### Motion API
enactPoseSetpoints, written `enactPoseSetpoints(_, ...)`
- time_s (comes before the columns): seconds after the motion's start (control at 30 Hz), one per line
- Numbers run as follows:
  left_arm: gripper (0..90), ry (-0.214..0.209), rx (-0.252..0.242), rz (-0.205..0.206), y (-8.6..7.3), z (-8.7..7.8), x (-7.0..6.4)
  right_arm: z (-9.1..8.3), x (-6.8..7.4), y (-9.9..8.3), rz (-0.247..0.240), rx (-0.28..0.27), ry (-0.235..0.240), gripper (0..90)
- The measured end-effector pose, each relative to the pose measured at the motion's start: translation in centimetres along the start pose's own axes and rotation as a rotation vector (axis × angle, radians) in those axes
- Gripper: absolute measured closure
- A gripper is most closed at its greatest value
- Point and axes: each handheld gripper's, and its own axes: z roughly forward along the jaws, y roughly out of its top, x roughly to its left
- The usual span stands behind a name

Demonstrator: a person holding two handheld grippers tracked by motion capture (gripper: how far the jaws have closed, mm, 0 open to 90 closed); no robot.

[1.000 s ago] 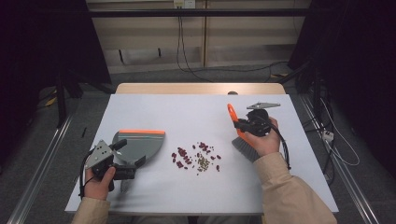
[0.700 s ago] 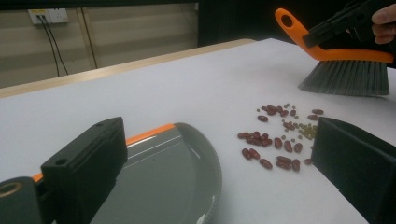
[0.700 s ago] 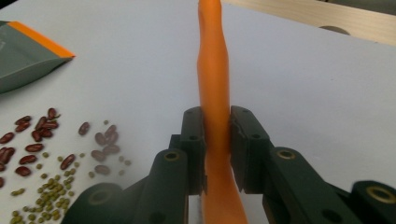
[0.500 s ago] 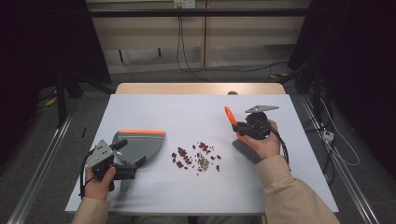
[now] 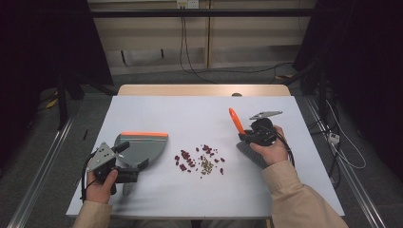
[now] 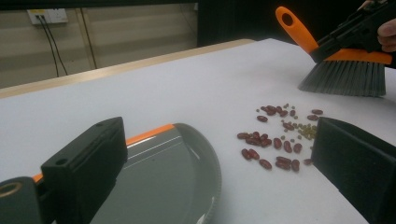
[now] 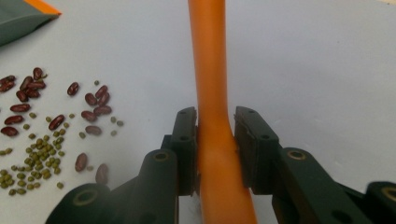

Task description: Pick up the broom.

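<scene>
Table (image 5: 199,114) first: a wide pale top, wooden strip along its far edge, dark curtains either side, cables hanging on the back wall and grey floor all round. Plenty of bare surface toward the far edge and along the near edge. Next, the grey dustpan (image 5: 140,148) with its orange lip, lying left of centre, open mouth toward the spill. The left gripper (image 5: 124,164) sits over its near end, jaws spread wide, gripping nothing. On the right, the right gripper (image 5: 248,135) is clamped tight on the orange handle of the brush (image 5: 236,122), bristles down by the table. Between them lie the beans (image 5: 199,159), red and small green, scattered loose, clear of pan and brush.
</scene>
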Motion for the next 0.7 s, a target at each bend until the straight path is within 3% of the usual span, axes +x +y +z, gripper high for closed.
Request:
enactPoseSetpoints(0.3, 3.4, 0.000, 0.000, -0.003, 0.0, 0.0, 0.0, -0.8, -0.4, -1.4, -0.022, 0.047, -0.019, 60.7)
enactPoseSetpoints(0.7, 3.4, -0.003, 0.004, -0.001, -0.1, 0.1, -0.1, -2.6, -1.0, -3.4, -0.021, 0.065, -0.014, 65.4)
